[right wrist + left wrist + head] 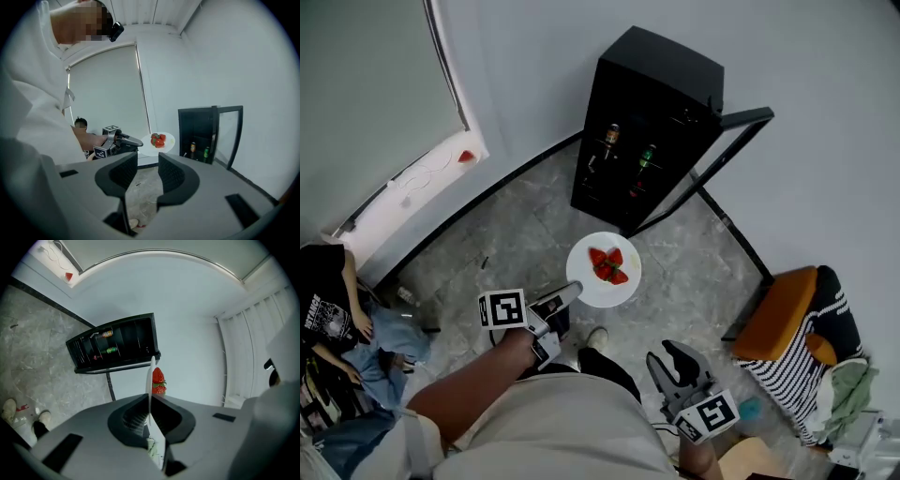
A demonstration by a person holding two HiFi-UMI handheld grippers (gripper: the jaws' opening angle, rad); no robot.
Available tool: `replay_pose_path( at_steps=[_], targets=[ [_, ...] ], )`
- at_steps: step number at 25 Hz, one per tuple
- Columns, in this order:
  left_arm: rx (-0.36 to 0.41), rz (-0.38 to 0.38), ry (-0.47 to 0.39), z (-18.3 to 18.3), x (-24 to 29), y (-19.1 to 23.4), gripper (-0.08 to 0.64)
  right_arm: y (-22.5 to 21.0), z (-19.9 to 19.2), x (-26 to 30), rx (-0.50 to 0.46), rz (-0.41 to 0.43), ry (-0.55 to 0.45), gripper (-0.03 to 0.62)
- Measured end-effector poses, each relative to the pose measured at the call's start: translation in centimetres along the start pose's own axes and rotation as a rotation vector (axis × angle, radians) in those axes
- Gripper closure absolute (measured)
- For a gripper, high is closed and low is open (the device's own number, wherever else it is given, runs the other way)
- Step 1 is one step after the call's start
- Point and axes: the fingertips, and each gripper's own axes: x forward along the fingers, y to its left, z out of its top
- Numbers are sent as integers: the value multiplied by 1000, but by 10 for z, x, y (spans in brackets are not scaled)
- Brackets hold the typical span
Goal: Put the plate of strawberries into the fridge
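Round white plate (pixel 623 286), held level, with a small heap of red, green-capped strawberries (pixel 607 265) at its middle; clamped by the rim in left hand-held gripper (pixel 570 292), above grey floor (pixel 684 272), near open black fridge (pixel 647 131). Right hand-held gripper (pixel 147 164) with jaws apart, empty.

White plate (pixel 589 287) of red strawberries (pixel 608 264) over grey marbled floor (pixel 525 234), near rim pinched in the jaws of the left gripper (pixel 569 293), black fridge (pixel 656 103) beyond, glass door (pixel 727 159) swung open, two bottles (pixel 610 141) inside, right gripper (pixel 675 364) lower right, carrying nothing, orange chair (pixel 780 314) at right.
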Motion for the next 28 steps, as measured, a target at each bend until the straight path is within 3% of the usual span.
replay_pose_path(
  at_steps=[4,7,14,28],
  targets=[
    [-57,-30,-93,15,52,-8,535,-66,13,-13,-35,10,0,445],
    [-13,7,-127,32,90,-1,535,-114,13,-15,-35,24,6,445],
    [-48,53,-199,60,136,21,535,-153,3,-4,-2,74,41,445],
    [-70,97,-254,216,256,114,535,-241,45,91,30,23,117,445]
  ],
)
